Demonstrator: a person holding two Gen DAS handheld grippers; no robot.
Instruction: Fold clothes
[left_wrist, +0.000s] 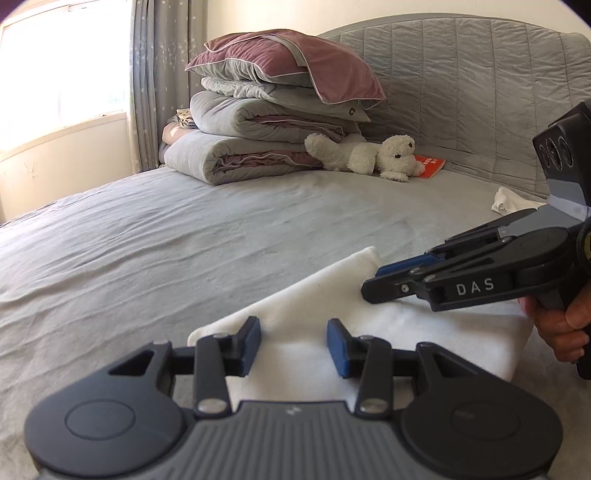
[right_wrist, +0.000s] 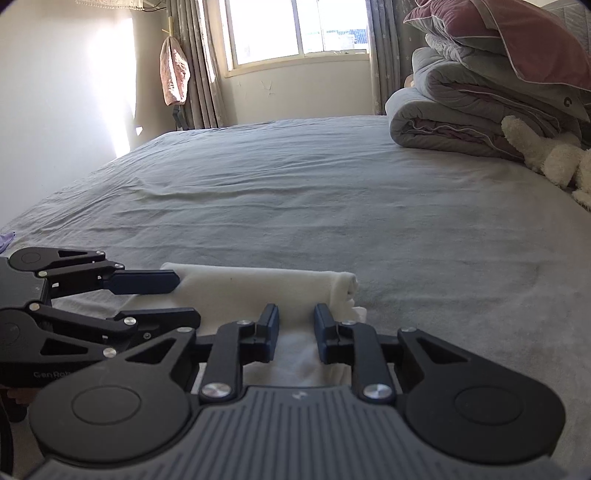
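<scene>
A folded white cloth (left_wrist: 388, 332) lies on the grey bed (left_wrist: 166, 240), under both tools. The left tool (left_wrist: 293, 345) and right tool (right_wrist: 295, 328) hover part-open, gripping nothing. Stacked quilts (left_wrist: 258, 147) and a plush dog (left_wrist: 369, 155) sit well beyond.

the left gripper (left_wrist: 293, 345) points forward and slightly down, its blue pads (left_wrist: 338, 347) standing apart with nothing pinched between them. the right gripper (right_wrist: 295, 334) sits just beside it, angled down the same way, its jaws narrower but parted too. a bare hand (left_wrist: 565, 325) wraps the right gripper's handle from below.
</scene>
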